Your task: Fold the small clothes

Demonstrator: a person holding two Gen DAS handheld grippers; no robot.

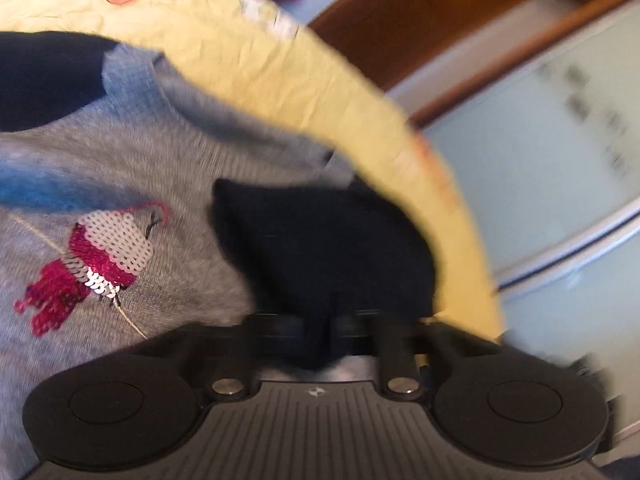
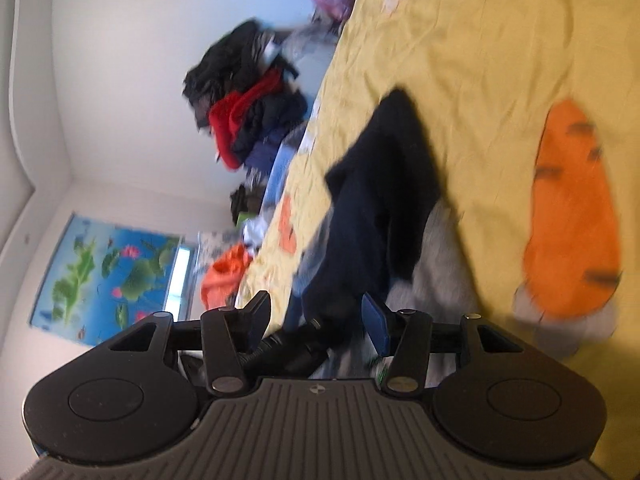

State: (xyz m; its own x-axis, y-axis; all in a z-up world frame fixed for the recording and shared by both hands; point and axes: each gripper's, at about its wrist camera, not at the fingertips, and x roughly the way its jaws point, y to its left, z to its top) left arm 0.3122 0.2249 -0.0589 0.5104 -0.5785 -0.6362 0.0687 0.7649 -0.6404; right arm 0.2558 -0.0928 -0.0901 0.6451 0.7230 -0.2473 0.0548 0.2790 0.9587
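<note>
The left gripper (image 1: pixel 320 328) was clenched on the navy sleeve (image 1: pixel 320 248) of the grey sweater (image 1: pixel 132 152), dark cloth bunched right between its fingers at the bottom centre of the left wrist view. The sweater lay spread across the left half of that frame on the yellow bedsheet (image 1: pixel 248 56), its sequinned pink bird (image 1: pixel 100 256) facing up.

Over in the right wrist view, the right gripper (image 2: pixel 316 320) stood released, jaws wide apart, with navy fabric trailing between them but nothing pinched. The navy sleeve (image 2: pixel 384 184) ran up the middle of that frame, grey knit beside it, an orange carrot print (image 2: pixel 572 216) at the right.

Both views were smeared with motion, and that was the worry. Only a bunch of cloth was held, so a fast swing could pull the sleeve free or drag the whole sweater askew, spoiling a straight fold. The open right claw pinned nothing, so the body could slide. Sequins might also snag. A clothes pile (image 2: pixel 248 96) sat upper left, well apart.
</note>
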